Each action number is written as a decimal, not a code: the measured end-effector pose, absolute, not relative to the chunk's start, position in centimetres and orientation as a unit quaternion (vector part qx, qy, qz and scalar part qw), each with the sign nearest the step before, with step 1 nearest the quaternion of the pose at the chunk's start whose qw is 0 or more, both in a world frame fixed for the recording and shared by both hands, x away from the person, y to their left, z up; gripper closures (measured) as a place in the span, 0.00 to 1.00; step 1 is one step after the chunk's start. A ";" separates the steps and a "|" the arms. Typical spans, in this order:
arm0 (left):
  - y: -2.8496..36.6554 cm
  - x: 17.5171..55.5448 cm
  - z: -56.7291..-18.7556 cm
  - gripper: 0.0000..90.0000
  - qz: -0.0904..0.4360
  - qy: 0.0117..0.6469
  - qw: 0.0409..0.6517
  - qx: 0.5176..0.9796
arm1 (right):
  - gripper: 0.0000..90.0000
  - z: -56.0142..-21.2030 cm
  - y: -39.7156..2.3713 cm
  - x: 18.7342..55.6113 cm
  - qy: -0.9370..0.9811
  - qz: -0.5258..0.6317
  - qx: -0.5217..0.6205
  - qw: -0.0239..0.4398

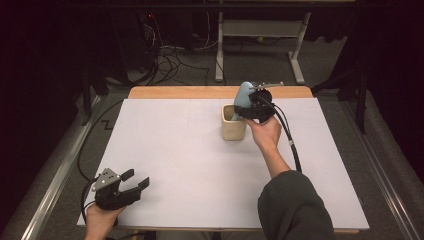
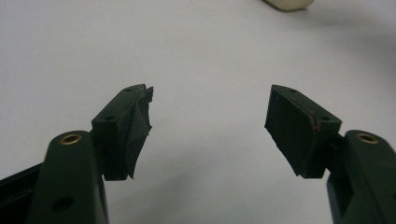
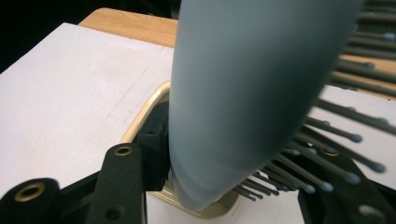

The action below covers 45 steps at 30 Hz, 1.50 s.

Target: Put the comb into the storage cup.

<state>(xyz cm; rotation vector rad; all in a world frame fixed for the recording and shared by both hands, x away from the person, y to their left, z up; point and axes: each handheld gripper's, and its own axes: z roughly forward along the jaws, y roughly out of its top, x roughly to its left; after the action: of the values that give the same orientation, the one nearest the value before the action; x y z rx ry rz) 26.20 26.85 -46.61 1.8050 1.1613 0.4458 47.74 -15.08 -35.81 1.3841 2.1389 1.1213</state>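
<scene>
Care matters most at the release: we want the hairbrush [image 1: 243, 95] standing handle-down in the cup [image 1: 233, 125] before the right gripper [image 1: 250, 106] lets go, so we would keep it upright, sink the handle well inside the rim, and only then part the jaws fully, lest the heavy head tip the cup over.

In the high view, we see the cream cup on the white board [image 1: 190, 165], towards its far edge, with the pale blue hairbrush rising from its mouth and the right gripper at the brush just above the rim. What else the cup holds we cannot tell. The left gripper [image 1: 136, 183] rests near the board's front left corner, well apart from the cup.

In the left gripper view, the jaws stand wide apart with nothing between them, over bare board [image 2: 201, 56]; the cup's base [image 2: 288, 3] peeks in at the top edge.

In the right gripper view, the hairbrush [image 3: 243, 93] sits between the jaws, its bristles [image 3: 327, 154] fanning towards one of them, its narrow end inside the cup's rim [image 3: 144, 114]. The jaws flank the brush closely; we judge them still gripping it, though loosely.
</scene>
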 end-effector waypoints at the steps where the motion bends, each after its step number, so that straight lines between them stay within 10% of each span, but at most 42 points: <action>1: 26.8 26.2 -46.6 0.35 0.182 0.471 0.455 0.734 | 0.56 -35.8 -15.1 47.7 0.757 0.396 0.488 0.179; 45: 26.8 26.2 -46.6 0.34 0.186 0.474 0.449 0.734 | 0.31 -35.9 -17.6 47.3 0.754 0.395 0.484 0.203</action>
<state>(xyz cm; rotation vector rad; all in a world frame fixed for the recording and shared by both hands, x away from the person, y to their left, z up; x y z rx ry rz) 26.23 26.78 -46.63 1.8165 1.1719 0.4606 47.31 -17.56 -35.88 1.3507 2.1059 1.1015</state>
